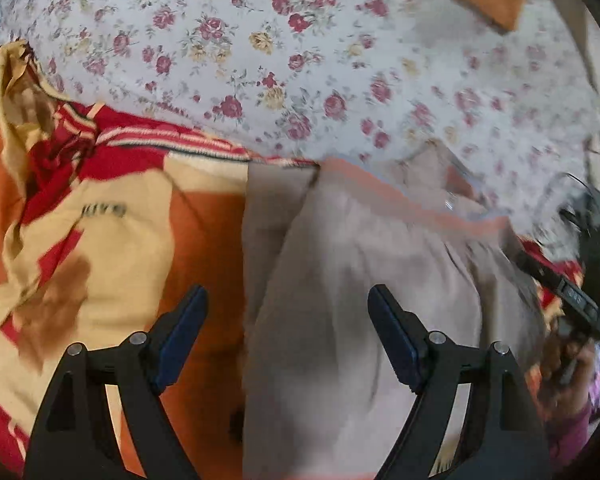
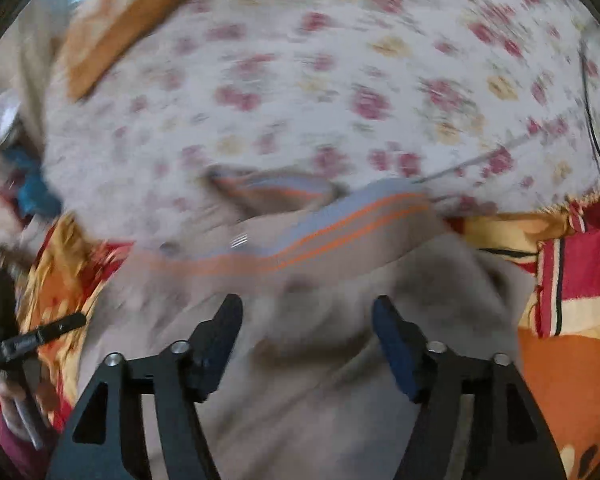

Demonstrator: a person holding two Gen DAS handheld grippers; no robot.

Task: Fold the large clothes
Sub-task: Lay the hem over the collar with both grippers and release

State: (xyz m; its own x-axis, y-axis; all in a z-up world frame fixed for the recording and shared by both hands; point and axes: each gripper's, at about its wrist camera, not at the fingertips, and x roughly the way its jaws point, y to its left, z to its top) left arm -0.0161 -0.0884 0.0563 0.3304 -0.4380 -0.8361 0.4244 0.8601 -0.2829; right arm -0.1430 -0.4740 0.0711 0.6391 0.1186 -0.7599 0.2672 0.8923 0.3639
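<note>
Garment (image 1: 360, 300) beige, soft (orange-striped band), rumpled.

Soft even daylight, glare at the right wrist view's top-left, heavy motion blur there, fisheye-bent dark corners

My left gripper (image 1: 288, 300) is showing matte black triangular arms with cut-out windows, silver screw heads and dark blue pads (image 1: 182, 340). My right gripper (image 2: 306, 312) is looking identical. At the far right, my hand (image 1: 564, 364) is wearing a maroon sleeve (image 1: 572, 440).
</note>
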